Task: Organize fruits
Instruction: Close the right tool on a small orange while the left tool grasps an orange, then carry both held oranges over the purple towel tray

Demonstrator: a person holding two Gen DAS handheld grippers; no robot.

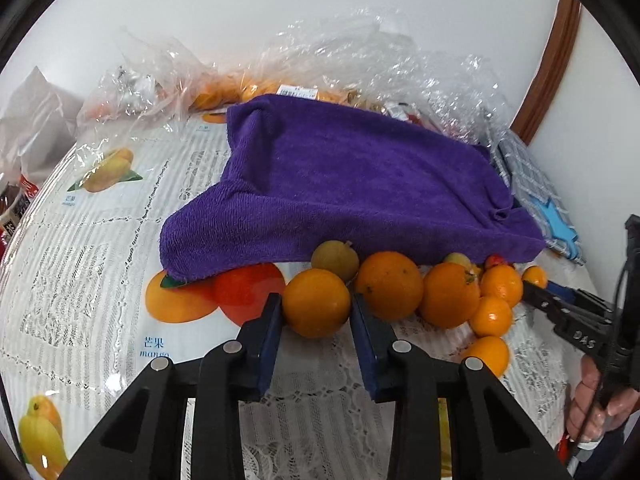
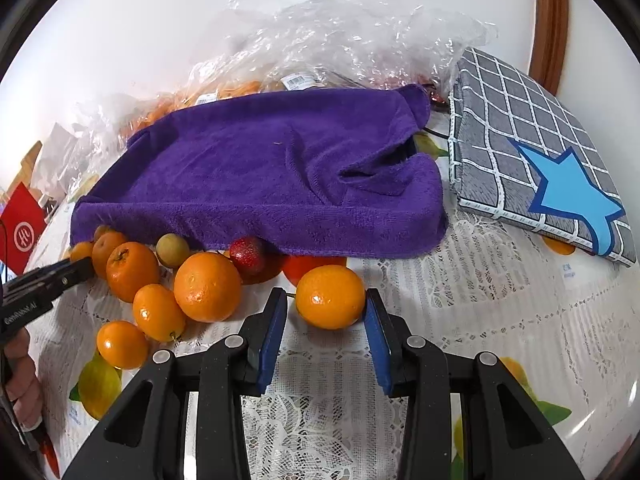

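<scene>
A row of oranges lies along the near edge of a purple towel. In the left wrist view my left gripper has its blue pads against both sides of the leftmost orange on the table. A large orange, a green-yellow fruit and smaller oranges lie to its right. In the right wrist view my right gripper is open around the rightmost orange, with a gap at the left pad. A red fruit sits by the towel.
Crumpled clear plastic bags with more fruit lie behind the towel. A grey checked pad with a blue star lies at the right. A red box stands at the left. The table has a lace fruit-print cover.
</scene>
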